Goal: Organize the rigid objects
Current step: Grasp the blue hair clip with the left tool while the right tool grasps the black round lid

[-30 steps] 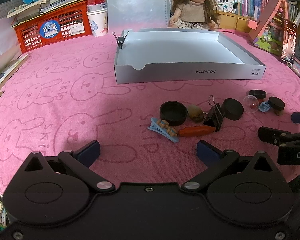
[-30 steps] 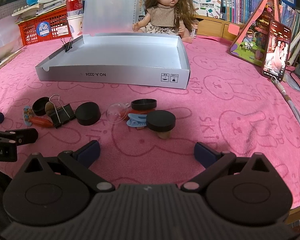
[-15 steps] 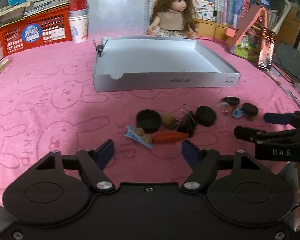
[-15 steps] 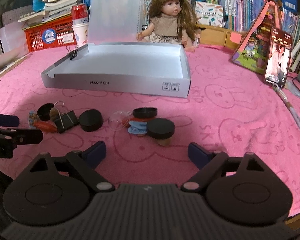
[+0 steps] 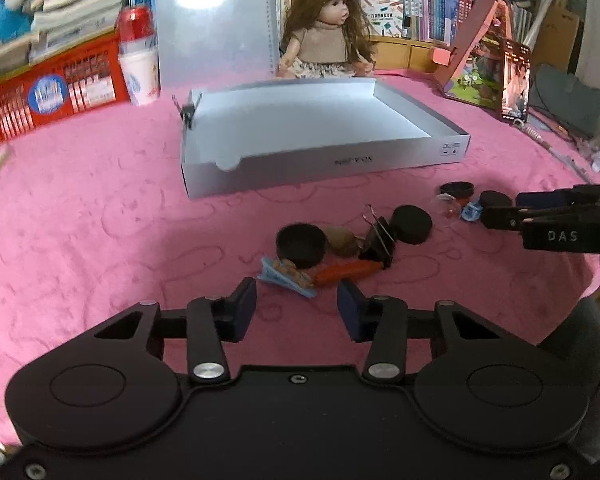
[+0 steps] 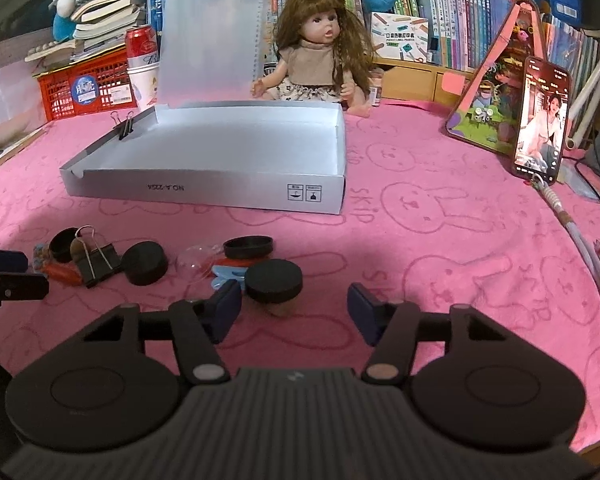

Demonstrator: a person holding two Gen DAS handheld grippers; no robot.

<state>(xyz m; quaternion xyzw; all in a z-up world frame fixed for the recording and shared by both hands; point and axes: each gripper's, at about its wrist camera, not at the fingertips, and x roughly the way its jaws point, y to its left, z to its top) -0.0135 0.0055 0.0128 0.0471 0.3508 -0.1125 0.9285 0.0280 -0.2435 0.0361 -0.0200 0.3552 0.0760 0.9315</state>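
A: Clutter first: where do the small rigid things lie on the pink rabbit-print cloth surface (image 6: pixel 440 216)?

B: In a loose row toward 9 o'clock in the right wrist view. A shallow white cardboard box (image 6: pixel 220 152) sits beyond them at 12 o'clock, its lid standing upright, with nothing inside that I can see.

A: Name the row.

B: From the far left: a black round cup-like cap (image 5: pixel 301 245), a brown rounded lump (image 5: pixel 342 241) touching it, a black binder clip with wire handles (image 5: pixel 378 242), and a black round puck (image 5: pixel 412 224). In front of those lie a blue toothed hair clip (image 5: pixel 286 278) and an orange carrot-shaped piece (image 5: pixel 348 271), end to end.

A: And the other cluster?

B: A clear plastic dome (image 6: pixel 198 260), a low black ring-shaped lid (image 6: pixel 248 247), a light blue clip (image 6: pixel 226 274), and a black disc-topped cork stopper (image 6: pixel 274 284).

A: Left gripper (image 5: pixel 297 307)?

B: Its jaws have just been closing. They stand part open with only cloth between the blue pads; the hair clip and the carrot piece lie just beyond the tips at 12 o'clock.

A: Right gripper (image 6: pixel 294 308)?

B: Also just been closing, jaws still spread and gripping nothing. The stopper sits just beside its left pad, at 11 o'clock.
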